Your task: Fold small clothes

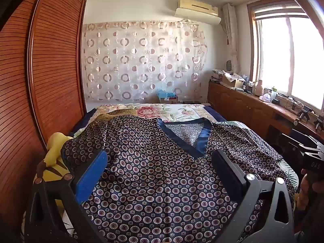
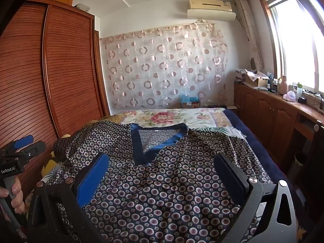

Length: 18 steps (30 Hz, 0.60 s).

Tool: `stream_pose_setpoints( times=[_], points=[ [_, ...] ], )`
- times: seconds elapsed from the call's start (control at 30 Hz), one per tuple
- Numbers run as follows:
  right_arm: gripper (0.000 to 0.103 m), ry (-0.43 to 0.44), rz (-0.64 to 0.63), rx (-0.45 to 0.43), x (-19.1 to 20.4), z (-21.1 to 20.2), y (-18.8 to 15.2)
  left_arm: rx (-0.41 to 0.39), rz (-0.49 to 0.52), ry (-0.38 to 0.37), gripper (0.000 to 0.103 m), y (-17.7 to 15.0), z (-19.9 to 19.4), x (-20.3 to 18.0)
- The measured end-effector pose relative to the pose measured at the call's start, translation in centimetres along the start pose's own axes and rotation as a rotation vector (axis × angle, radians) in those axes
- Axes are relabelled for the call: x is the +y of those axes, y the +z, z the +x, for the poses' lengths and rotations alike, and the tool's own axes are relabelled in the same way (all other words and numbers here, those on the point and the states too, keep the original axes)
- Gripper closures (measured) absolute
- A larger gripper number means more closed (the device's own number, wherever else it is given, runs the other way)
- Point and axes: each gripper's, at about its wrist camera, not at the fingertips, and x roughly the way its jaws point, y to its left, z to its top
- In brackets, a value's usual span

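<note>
A dark navy top (image 1: 154, 162) with a ring-and-flower print and a blue V-neck band (image 1: 182, 133) lies spread flat on the bed, neck away from me. My left gripper (image 1: 160, 158) hovers open above its lower middle, blue pads wide apart, nothing between them. My right gripper (image 2: 162, 162) is also open over the same top (image 2: 162, 182), just below the V-neck (image 2: 156, 141). The other gripper shows at the edge of each view, held by a hand (image 2: 16, 194). The sleeves drape off to both sides.
The bed carries a floral bedspread (image 1: 162, 109). A yellow stuffed toy (image 1: 54, 162) lies at the bed's left edge beside a louvred wooden wardrobe (image 1: 50, 70). A wooden cabinet (image 2: 273, 111) with clutter runs under the window on the right. A patterned curtain (image 1: 141, 60) hangs on the far wall.
</note>
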Motion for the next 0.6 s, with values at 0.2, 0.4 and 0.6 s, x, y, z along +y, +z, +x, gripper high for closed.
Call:
stream_pose_setpoints(
  times=[0.2, 0.4, 0.6],
  points=[
    [0.0, 0.003, 0.005, -0.005, -0.02, 0.01, -0.01, 0.0, 0.0, -0.001, 0.0, 0.1, -0.02, -0.03],
    [0.0, 0.003, 0.005, -0.003, -0.04, -0.02, -0.04, 0.0, 0.001, -0.001, 0.0, 0.13, -0.05, -0.1],
    [0.0, 0.005, 0.006, -0.001, 0.09, 0.17, -0.03, 0.005, 0.003, 0.0, 0.0, 0.06, 0.06, -0.06]
  ],
)
